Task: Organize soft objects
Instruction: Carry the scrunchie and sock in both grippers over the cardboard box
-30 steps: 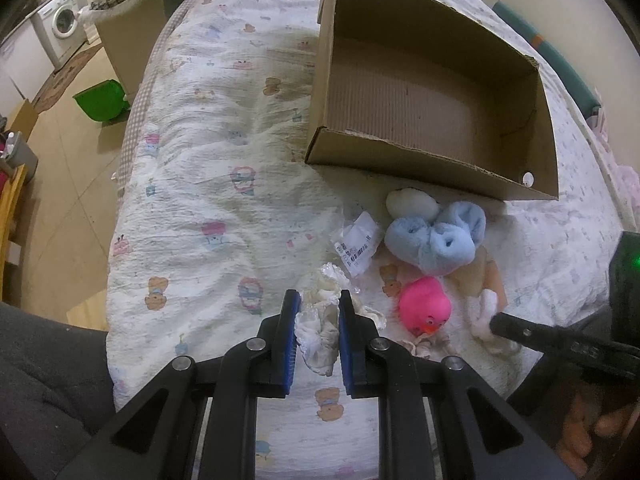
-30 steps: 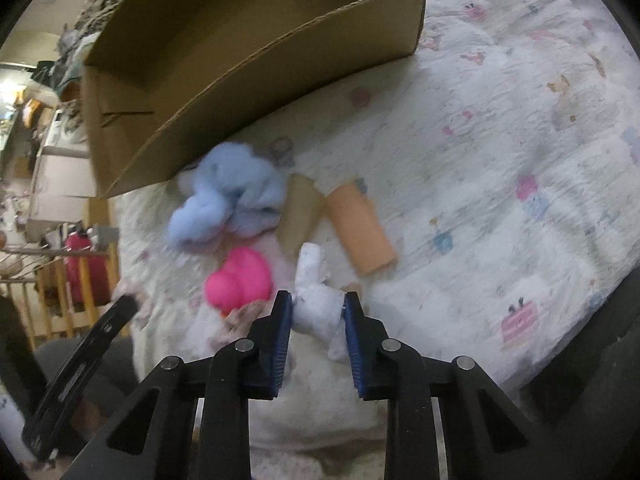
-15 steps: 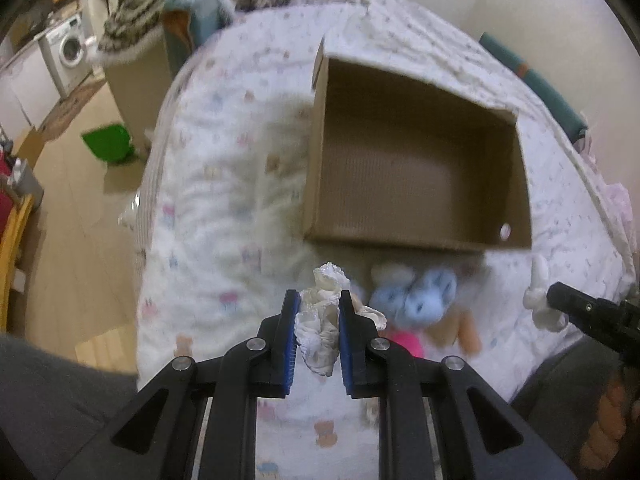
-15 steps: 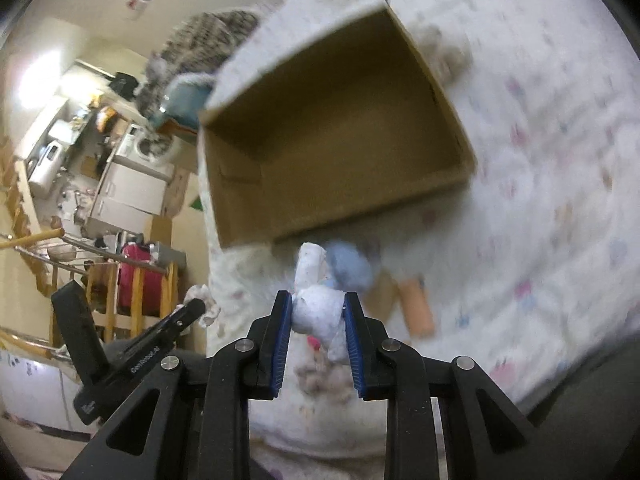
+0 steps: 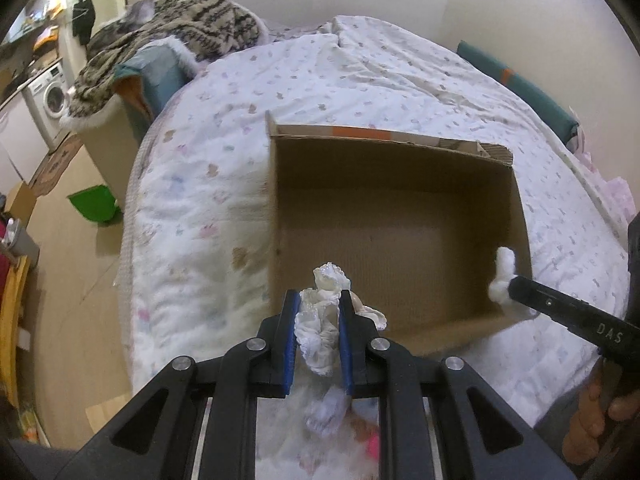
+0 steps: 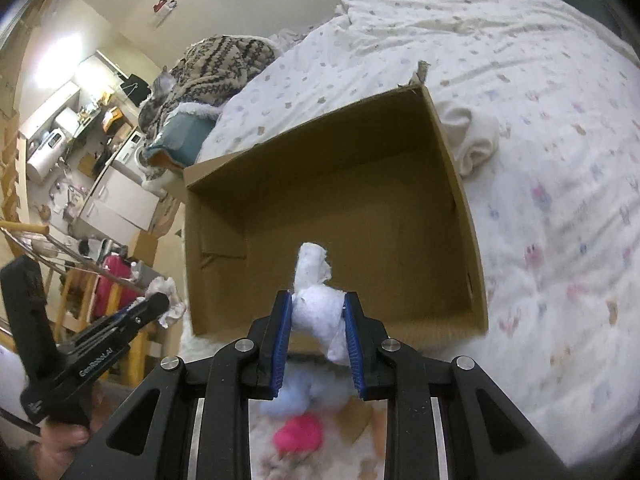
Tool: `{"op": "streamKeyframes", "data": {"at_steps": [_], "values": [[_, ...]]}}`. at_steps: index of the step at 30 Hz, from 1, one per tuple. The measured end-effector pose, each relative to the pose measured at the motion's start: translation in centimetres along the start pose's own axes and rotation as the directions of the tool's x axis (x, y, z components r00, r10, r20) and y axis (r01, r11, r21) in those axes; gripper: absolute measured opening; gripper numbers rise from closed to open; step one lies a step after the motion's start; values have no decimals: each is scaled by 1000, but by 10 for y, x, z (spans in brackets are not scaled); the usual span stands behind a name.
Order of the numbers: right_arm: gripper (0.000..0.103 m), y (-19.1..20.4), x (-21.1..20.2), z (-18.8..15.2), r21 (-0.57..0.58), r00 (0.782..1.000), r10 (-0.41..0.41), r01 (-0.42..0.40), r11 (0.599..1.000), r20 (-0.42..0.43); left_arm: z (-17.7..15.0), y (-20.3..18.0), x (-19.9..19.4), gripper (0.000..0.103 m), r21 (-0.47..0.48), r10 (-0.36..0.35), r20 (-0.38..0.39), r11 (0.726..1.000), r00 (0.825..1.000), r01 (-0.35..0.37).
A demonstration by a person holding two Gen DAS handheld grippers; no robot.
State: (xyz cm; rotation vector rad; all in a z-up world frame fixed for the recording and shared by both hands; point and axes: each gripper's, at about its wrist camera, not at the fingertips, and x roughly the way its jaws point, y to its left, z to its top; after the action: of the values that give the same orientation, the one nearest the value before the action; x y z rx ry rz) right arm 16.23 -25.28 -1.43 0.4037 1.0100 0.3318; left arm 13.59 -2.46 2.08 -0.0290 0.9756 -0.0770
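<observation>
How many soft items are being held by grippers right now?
2: a frilly white cloth in the left gripper, and a white plush piece in the right gripper, both near the cardboard box.

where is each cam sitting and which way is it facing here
Left wrist: on the left gripper, angled down over the brown cardboard box; its fingers pinch a frilly white cloth; right gripper and hand at right.
Right wrist: on the right gripper, facing the box; pinches a fluffy white toy; left gripper at left.
Shared: box, bed, both grippers.
</observation>
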Motion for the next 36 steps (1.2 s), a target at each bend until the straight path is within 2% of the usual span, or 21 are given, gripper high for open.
{"op": "streamKeyframes", "data": {"at_steps": [7,9,12,15,25,36], "values": [[28,-2,25,-1,-45,998,-58,59,997,18,-3,-9,35,16,6,-38,35,999,999,38],[28,-3,29,-6,-53,997,-76,77,996,14,-7,-7,42,16,17,-11,45,1000,999,10],[28,-6,35,-12,-67,995,-100,99,993,-7,-10,3,52,16,-32,-17,23,999,1000,17],[28,-5,39,-14,-81,994,-110,108,991,-21,-11,11,53,16,-62,-12,27,998,1000,14],[28,1,44,-19,-124,991,-134,129,984,-31,-15,4,50,17,-21,-11,48,1000,999,12],[28,3,47,-17,-122,990,-137,131,984,-45,-16,4,52,17,-27,-11,44,1000,999,12]]}}
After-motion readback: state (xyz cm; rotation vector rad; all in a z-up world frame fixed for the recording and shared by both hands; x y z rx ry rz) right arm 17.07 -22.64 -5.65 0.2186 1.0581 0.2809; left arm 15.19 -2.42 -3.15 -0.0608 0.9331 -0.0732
